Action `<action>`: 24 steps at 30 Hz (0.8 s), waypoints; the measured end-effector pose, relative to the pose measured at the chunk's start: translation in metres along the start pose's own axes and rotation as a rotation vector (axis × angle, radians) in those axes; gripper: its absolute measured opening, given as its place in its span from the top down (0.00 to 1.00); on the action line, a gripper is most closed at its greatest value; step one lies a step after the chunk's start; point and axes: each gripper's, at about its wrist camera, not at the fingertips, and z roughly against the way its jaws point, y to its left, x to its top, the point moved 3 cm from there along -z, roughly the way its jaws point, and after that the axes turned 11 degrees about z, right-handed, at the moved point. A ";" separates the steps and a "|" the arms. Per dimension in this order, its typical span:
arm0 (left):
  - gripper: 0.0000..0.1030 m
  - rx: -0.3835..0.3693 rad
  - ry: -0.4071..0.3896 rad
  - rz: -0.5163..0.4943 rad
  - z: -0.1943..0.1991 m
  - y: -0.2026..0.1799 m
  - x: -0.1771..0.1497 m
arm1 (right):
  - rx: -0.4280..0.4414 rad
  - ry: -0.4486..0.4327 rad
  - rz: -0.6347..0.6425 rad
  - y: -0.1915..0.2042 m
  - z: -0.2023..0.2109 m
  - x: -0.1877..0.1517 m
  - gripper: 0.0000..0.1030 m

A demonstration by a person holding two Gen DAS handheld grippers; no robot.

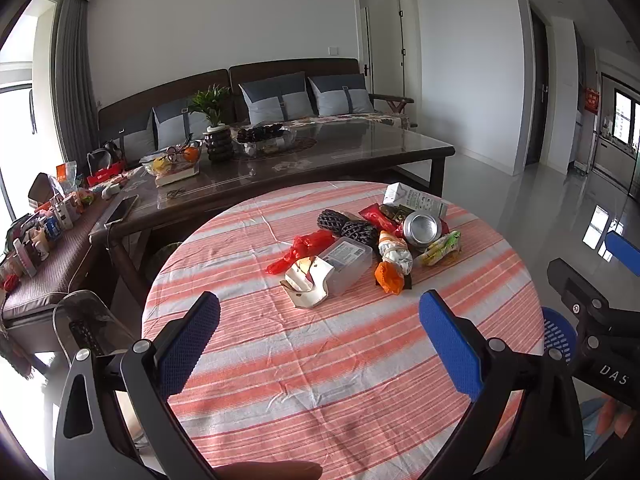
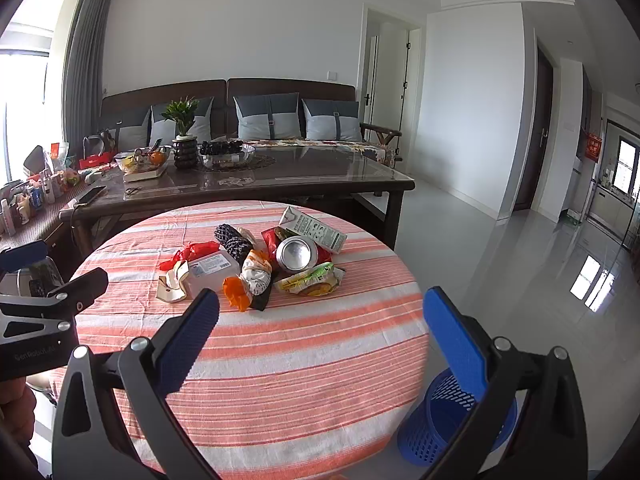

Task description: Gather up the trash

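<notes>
Because nothing is picked yet, the left gripper (image 1: pixel 320 320) and right gripper (image 2: pixel 320 320) both hover with jaws wide apart and empty, near the round table (image 2: pixel 280 380). The trash lies in one heap: one can (image 2: pixel 297 254), one carton (image 2: pixel 316 230), perhaps two dark mesh rolls. One blue basket (image 2: pixel 436 436) waits beside the table.

The letters "DAS" stand in white on the black frame of the right gripper (image 1: pixel 612 376), seen at the edge of the left wrist view; "GenRobot.AI" runs in faint grey along the body of the left gripper (image 2: pixel 34 354) in the right wrist view; the milk carton (image 2: pixel 316 232) on the worktop carries green print too small to read; the printed label on the clear plastic box (image 1: pixel 347 258) is likewise illegible; the red sign (image 1: pixel 591 100) by the far door shows characters too blurred to read.
</notes>
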 end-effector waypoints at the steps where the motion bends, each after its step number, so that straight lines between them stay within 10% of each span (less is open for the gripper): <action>1: 0.04 0.000 0.000 0.000 0.000 0.000 0.000 | 0.000 0.000 0.000 0.000 0.001 0.000 0.04; 24: 0.04 0.003 0.003 -0.005 0.000 -0.001 0.000 | -0.001 0.001 0.001 -0.003 0.003 0.003 0.04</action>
